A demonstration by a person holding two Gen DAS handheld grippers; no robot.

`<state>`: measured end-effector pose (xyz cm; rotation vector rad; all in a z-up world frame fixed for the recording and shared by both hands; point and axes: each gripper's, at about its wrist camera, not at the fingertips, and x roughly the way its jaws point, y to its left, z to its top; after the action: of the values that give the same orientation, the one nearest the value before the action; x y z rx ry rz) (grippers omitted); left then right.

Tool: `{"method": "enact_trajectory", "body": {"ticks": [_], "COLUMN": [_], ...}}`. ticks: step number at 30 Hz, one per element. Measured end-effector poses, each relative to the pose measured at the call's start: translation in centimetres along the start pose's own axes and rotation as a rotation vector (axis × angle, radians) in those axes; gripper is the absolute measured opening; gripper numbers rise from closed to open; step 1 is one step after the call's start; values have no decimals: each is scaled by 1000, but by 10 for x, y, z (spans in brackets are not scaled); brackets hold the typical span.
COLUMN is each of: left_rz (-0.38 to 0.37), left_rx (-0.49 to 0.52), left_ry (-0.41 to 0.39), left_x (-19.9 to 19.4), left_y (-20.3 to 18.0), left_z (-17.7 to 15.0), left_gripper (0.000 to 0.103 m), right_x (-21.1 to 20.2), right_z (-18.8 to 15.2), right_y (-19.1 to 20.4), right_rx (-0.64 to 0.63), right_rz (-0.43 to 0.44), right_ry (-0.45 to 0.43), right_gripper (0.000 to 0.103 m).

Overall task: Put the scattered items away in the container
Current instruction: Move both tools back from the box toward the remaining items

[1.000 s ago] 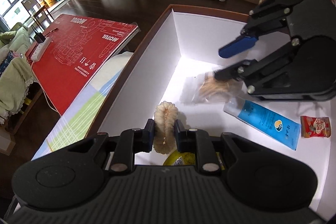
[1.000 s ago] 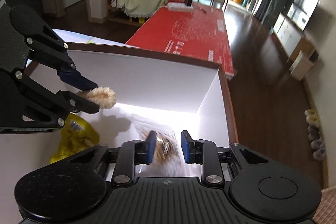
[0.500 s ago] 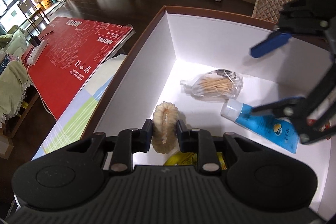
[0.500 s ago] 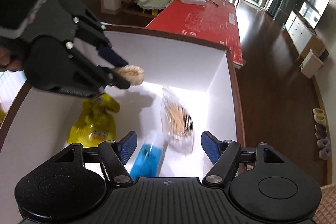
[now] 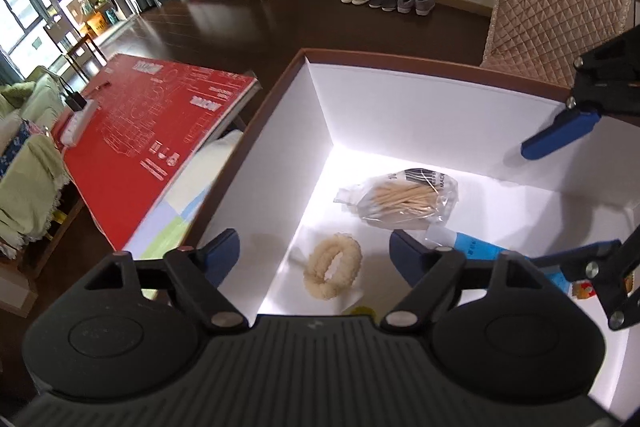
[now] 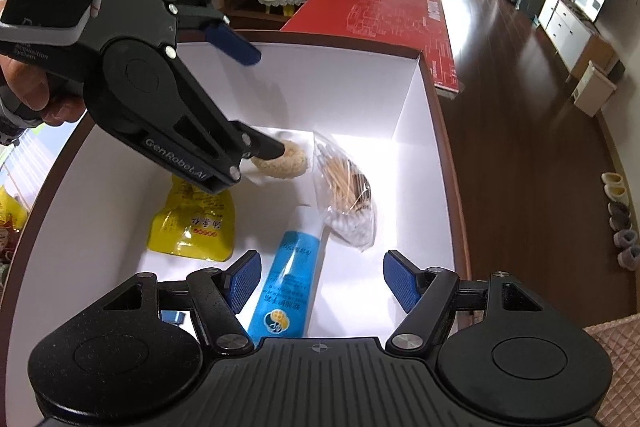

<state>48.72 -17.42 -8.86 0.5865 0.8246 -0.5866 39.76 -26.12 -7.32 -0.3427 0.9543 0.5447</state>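
Container work looks nearly finished from my seat: the fluffy ring, the cotton-swab bag, the blue tube and the yellow pouch all lie on its white floor. I cannot see whether anything is left outside. My left tool hangs spread wide and empty above the ring; my right tool is equally wide, empty, over the tube. Half a second ago the left tool was still pinching the ring upright; now the ring lies flat near the left wall.
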Motion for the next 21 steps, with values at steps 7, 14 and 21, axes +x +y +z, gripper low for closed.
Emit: {"method": "enact_trajectory", "body": {"ticks": [7,14,21], "left_rz": [-4,-8,-3], "left_rx": [-4,-1,-5], "left_ry": [-8,-18,-12], "left_x": [-13,-32,-50], "left_y": [-3,-12,-24], "left_z": [1,1,-1], "left_gripper": [80,80,83], "right_x": [-7,-21,-37], "right_z": [-4,-10,-22], "right_y": [5,9,13], "right_rx": [26,64,146], "right_rz": [4,-4,-16], "right_ry": [-1,1,12], "right_gripper": [71,71,71]}}
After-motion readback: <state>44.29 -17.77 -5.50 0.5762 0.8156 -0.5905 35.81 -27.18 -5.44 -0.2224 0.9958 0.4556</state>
